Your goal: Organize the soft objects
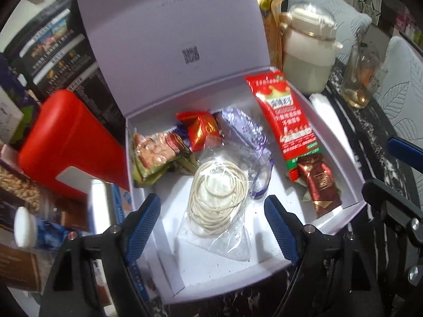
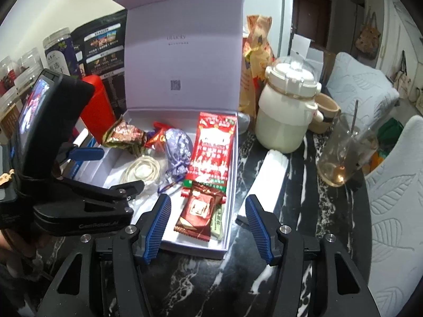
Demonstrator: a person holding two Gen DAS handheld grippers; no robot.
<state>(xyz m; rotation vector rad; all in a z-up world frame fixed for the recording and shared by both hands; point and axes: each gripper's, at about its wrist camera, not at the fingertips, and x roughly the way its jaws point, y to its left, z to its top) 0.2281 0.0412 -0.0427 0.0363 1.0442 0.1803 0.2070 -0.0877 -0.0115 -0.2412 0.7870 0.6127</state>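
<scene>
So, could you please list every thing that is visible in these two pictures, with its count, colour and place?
Cardboard gift box: one, white, lid open, on marble table.
Coil of elastic bands in clear bag: one, cream, box centre.
Long snack packet: one, red, box right side.
Drawstring fabric pouch: one, lilac, box middle.
Small wrapped sweets: several, red and gold, box rear.
Lidded jug: one, cream, right of box.
Glass cup: one, clear, far right.
Plastic container: one, red, left of box.
Left gripper: open, above box.
Right gripper: open, box's near right corner.

A white box [image 1: 312, 111] with its lid raised stands open. Inside are laid a bagged coil of cream bands [image 1: 219, 195], a lilac pouch [image 1: 246, 134], a long red packet [image 1: 288, 121], a maroon sachet [image 1: 322, 187] and crinkled snack wrappers [image 1: 158, 155].
</scene>
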